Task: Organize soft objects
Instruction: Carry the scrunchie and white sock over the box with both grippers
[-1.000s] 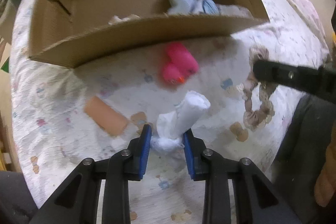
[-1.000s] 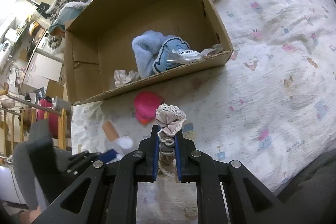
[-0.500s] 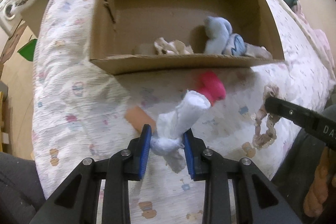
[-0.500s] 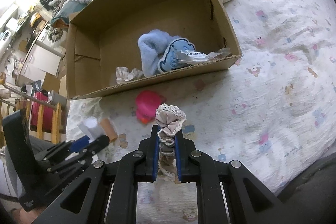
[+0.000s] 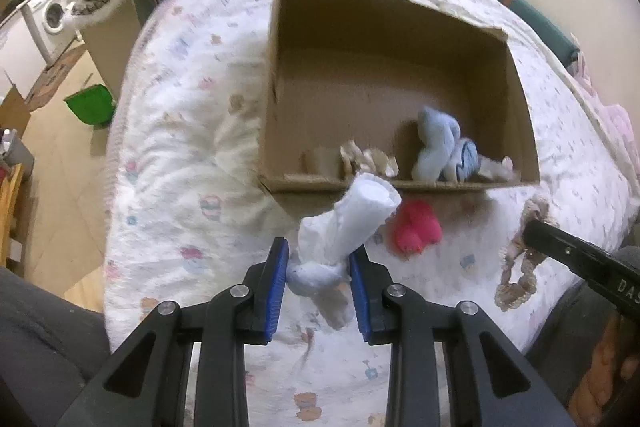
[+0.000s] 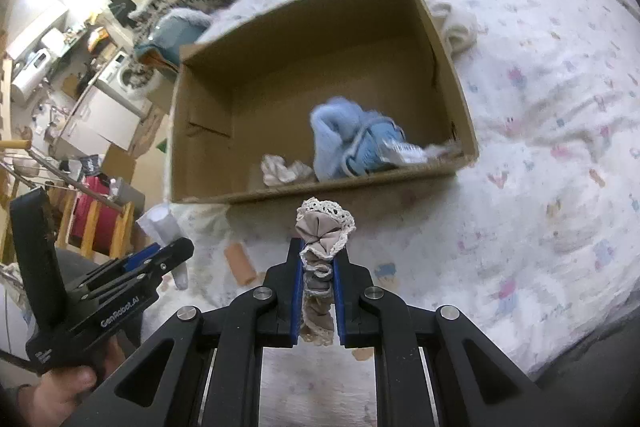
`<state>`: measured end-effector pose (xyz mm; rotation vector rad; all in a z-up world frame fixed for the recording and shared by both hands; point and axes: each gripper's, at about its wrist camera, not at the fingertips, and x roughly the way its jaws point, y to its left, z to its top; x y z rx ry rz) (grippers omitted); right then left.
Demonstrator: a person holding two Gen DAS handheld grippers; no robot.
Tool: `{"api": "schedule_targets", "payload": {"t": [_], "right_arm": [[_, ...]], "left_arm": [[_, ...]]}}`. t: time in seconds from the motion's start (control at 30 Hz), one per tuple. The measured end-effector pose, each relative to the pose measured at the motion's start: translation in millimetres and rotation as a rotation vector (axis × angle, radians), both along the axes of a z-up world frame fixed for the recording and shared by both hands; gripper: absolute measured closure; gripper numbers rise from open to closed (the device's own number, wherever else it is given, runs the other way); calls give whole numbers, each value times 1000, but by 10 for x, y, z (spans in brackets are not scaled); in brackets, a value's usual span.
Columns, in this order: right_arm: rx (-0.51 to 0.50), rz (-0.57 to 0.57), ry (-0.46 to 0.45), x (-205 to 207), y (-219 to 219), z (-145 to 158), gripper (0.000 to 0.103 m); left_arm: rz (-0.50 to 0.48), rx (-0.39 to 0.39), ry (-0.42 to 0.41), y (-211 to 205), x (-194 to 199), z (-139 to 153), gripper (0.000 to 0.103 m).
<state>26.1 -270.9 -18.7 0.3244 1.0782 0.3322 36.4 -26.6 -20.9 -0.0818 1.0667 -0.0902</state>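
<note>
Indoors, patterned bedspread, cardboard box, washing machine

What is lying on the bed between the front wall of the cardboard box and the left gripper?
In the left wrist view, only the pink plush toy lies there, beside the box's front wall; the left gripper holds a white sock.

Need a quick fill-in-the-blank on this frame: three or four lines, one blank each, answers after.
1. The left gripper is shut on a rolled ____ sock.
2. The right gripper is shut on a beige scrunchie with a ____ edge.
3. The fluffy light blue item lies ____ the cardboard box.
4. The pink toy lies on the bedspread, ____ the box.

Answers: white; lace; inside; outside
</note>
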Motion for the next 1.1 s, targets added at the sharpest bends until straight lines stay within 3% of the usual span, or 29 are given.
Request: {"api": "schedule_targets", "payload": {"t": [0.3, 0.63, 0.9, 1.1], "right_arm": [[49, -15, -94, 66, -82, 413, 88], [49, 2, -176, 410, -68, 790, 88], [27, -5, -203, 659, -71, 681, 88], [38, -50, -163, 872, -250, 411, 88]], "left_arm": [[8, -30, -62, 144, 118, 393, 76], [3, -29, -115, 152, 448, 678, 76], [-27, 5, -118, 4, 734, 607, 76], [-46, 31, -128, -82, 918, 396, 76]]}}
